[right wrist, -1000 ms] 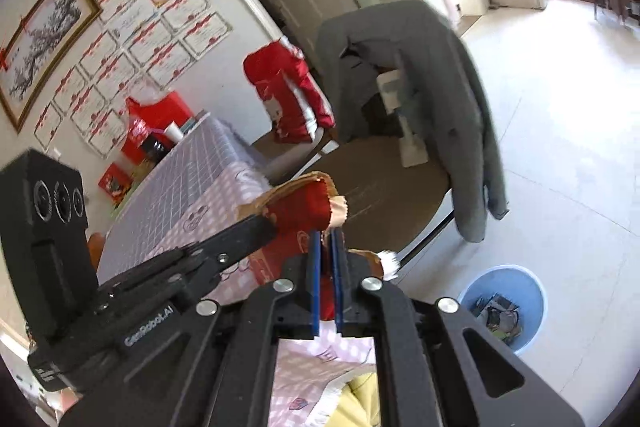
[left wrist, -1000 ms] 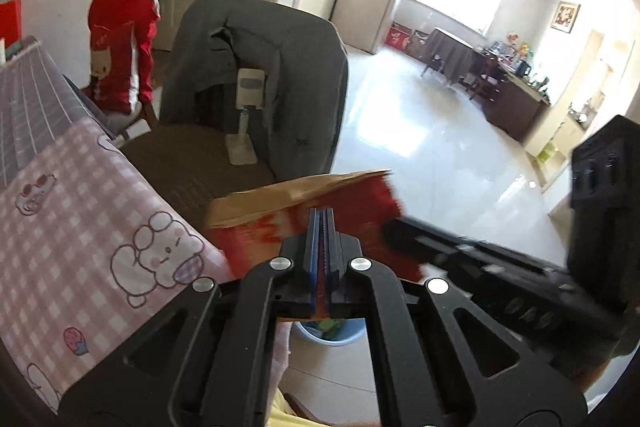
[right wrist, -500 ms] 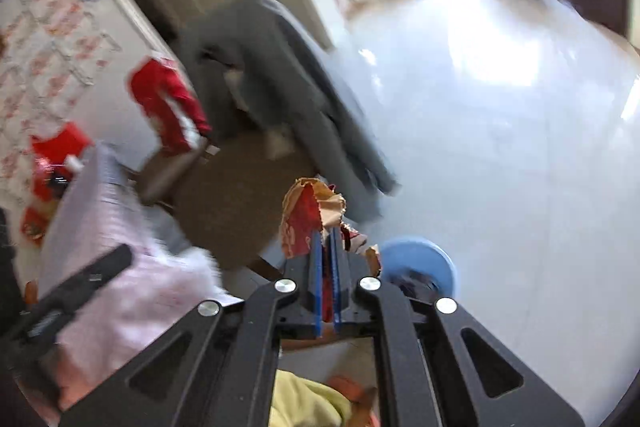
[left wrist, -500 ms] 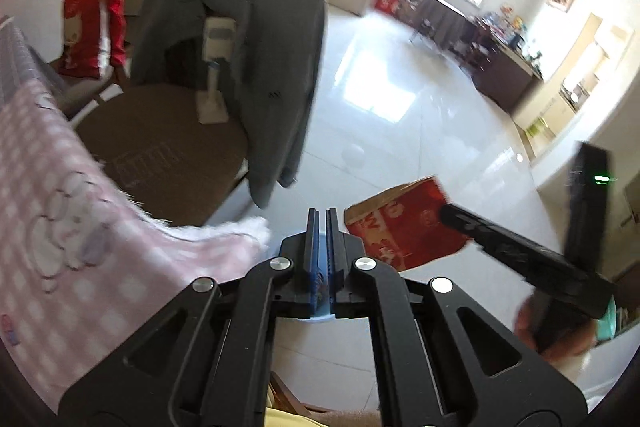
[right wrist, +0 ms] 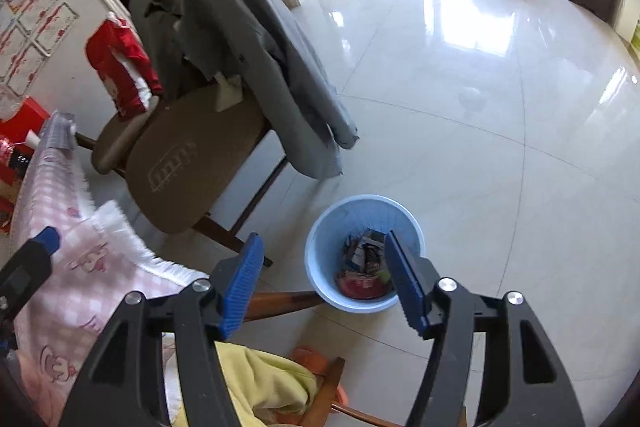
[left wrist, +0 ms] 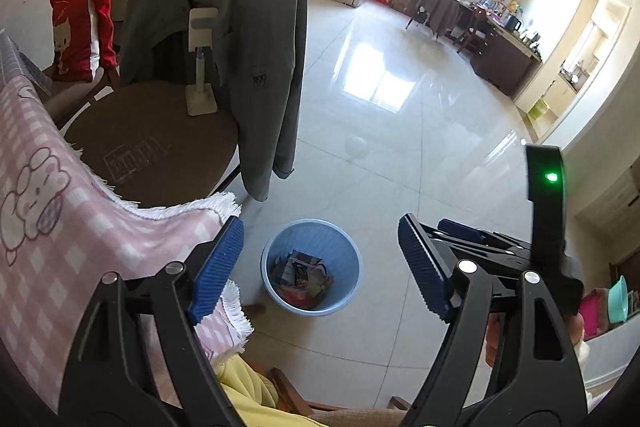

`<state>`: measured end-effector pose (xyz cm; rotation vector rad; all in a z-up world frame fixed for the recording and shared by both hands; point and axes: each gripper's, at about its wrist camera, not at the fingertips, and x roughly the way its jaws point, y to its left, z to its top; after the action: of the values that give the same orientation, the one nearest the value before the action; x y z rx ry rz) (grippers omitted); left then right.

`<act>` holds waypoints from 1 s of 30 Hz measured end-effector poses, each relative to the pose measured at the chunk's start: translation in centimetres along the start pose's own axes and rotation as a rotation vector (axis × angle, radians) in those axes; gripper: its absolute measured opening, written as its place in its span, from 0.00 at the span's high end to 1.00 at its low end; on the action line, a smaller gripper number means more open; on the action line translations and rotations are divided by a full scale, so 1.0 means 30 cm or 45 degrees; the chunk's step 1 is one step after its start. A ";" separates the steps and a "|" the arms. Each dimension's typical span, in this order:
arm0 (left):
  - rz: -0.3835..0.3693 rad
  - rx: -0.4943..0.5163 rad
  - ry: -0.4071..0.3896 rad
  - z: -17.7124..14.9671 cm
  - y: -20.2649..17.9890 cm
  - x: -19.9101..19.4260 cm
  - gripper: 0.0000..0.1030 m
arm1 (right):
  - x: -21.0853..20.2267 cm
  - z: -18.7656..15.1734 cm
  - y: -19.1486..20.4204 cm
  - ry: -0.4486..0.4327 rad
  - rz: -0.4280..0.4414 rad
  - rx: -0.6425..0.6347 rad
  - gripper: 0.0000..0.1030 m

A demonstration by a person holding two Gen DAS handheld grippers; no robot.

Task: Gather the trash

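A light blue waste bin (left wrist: 316, 239) stands on the tiled floor, with wrappers and paper scraps (left wrist: 302, 275) inside. My left gripper (left wrist: 320, 263) hangs above it, its jaws opening and nothing between the blue pads (left wrist: 218, 263). In the right wrist view the same bin (right wrist: 352, 219) sits just past my right gripper (right wrist: 324, 279), whose jaws are also opening and hold nothing. A red scrap (right wrist: 360, 285) lies among the trash in the bin. The right gripper's black body with a green light (left wrist: 548, 179) shows at the right of the left wrist view.
A chair with a brown seat (left wrist: 160, 147) and a grey jacket (left wrist: 256, 39) over its back stands left of the bin. A pink chequered tablecloth (left wrist: 60, 187) hangs at the near left. Yellow cloth (right wrist: 260, 379) and a wooden chair frame (right wrist: 288, 299) lie below the grippers.
Both grippers sank toward the bin. The left let go of the red torn carton first, the right kept it half a second ago; now both are open and the carton is out of them.
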<state>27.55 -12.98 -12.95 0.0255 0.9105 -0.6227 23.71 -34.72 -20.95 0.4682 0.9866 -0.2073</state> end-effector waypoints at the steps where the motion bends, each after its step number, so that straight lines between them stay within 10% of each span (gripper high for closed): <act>1: 0.003 0.002 -0.009 -0.001 0.003 -0.010 0.24 | -0.020 -0.010 0.002 -0.018 0.010 -0.013 0.40; 30: 0.448 -0.127 -0.408 -0.263 0.037 -0.583 0.23 | -0.537 -0.261 0.402 -0.373 0.446 -0.469 0.29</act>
<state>14.48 -1.25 -5.13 -0.0041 0.6051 -0.2428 13.63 -21.06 -7.61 0.2556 0.6231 0.2154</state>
